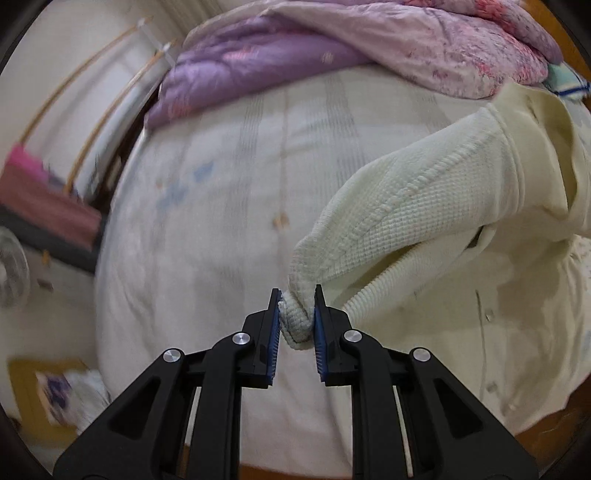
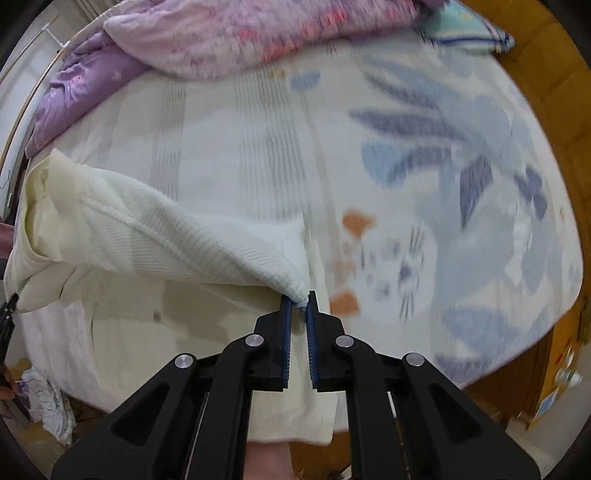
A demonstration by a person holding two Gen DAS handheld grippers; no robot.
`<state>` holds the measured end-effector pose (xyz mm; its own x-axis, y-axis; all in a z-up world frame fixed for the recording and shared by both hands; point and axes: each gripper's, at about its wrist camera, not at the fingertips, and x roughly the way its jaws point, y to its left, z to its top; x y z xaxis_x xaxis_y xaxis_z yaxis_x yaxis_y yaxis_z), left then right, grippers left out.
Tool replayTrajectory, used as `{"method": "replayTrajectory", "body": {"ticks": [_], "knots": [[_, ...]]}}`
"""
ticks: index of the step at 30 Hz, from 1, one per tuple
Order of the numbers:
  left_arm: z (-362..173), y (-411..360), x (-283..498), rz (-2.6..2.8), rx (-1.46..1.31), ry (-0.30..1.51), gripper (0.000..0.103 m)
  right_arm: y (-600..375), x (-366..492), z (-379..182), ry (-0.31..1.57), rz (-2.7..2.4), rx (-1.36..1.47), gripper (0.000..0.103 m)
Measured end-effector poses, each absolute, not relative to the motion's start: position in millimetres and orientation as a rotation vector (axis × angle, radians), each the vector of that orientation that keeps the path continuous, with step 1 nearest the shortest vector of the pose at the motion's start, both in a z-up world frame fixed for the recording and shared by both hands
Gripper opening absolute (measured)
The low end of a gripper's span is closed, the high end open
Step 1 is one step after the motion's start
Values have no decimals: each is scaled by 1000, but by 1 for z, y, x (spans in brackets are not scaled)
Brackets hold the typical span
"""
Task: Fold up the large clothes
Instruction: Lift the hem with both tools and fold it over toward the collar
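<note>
A cream knit cardigan [image 1: 424, 199] lies on the bed [image 1: 229, 206], its buttoned body flat at the near edge. My left gripper [image 1: 297, 317] is shut on a bunched knit corner of it and holds it lifted above the sheet. In the right wrist view the same cardigan [image 2: 155, 229] stretches to the left. My right gripper [image 2: 299, 306] is shut on its ribbed edge, raised over the flat body. The tip of the left gripper [image 2: 9, 314] shows at the far left edge there.
A purple and pink floral quilt [image 1: 332, 55] is piled along the far side of the bed, also in the right wrist view [image 2: 221, 33]. A pale pillow [image 2: 465, 33] lies at the far right. The wooden bed frame [image 2: 554, 81] borders the right. Clutter [image 1: 70, 398] lies on the floor.
</note>
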<state>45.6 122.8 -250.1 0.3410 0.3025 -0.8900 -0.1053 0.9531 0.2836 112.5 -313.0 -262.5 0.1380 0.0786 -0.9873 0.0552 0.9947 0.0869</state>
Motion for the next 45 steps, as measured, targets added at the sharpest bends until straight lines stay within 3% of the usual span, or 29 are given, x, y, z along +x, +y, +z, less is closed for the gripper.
{"method": "replayTrajectory", "body": {"ticks": [4,6,13,16,17,19,20,21,26,34,35,37,38,43,45], "knots": [[-269,115,-5,276,146,1242,15,-317,69,-288,1484,10,107,6],[-285,110,-31,272,139,1283,15,-323,47,-302,1513,-9,130,0],[-373,92,-94,232,176,1485,16,-347,-13,-378,1684,-75,253,0],[-393,90,-100,225,147,1589,22,-340,-22,-396,1748,-41,308,7],[-390,90,-102,218,138,1604,25,-334,-21,-397,1758,-9,323,10],[-377,88,-104,182,94,1594,52,-323,-13,-395,1758,54,341,37],[-368,87,-103,166,70,1586,59,-314,-5,-393,1759,78,331,67],[-358,87,-100,150,51,1577,65,-306,3,-390,1745,90,312,74],[-322,67,-62,16,-33,1489,73,-261,49,-390,1738,249,246,74],[-359,29,14,-130,-41,1486,72,-183,103,-417,1736,456,70,74],[-363,25,20,-159,-60,1487,70,-179,105,-420,1726,469,55,73],[-371,18,28,-207,-77,1501,45,-173,108,-427,1707,490,46,58],[-375,14,30,-204,-67,1509,40,-170,106,-431,1718,513,72,42],[-380,12,21,-174,-106,1512,17,-175,91,-438,1799,522,134,18],[-377,13,12,-184,-144,1518,13,-182,80,-432,1801,512,189,13]]}}
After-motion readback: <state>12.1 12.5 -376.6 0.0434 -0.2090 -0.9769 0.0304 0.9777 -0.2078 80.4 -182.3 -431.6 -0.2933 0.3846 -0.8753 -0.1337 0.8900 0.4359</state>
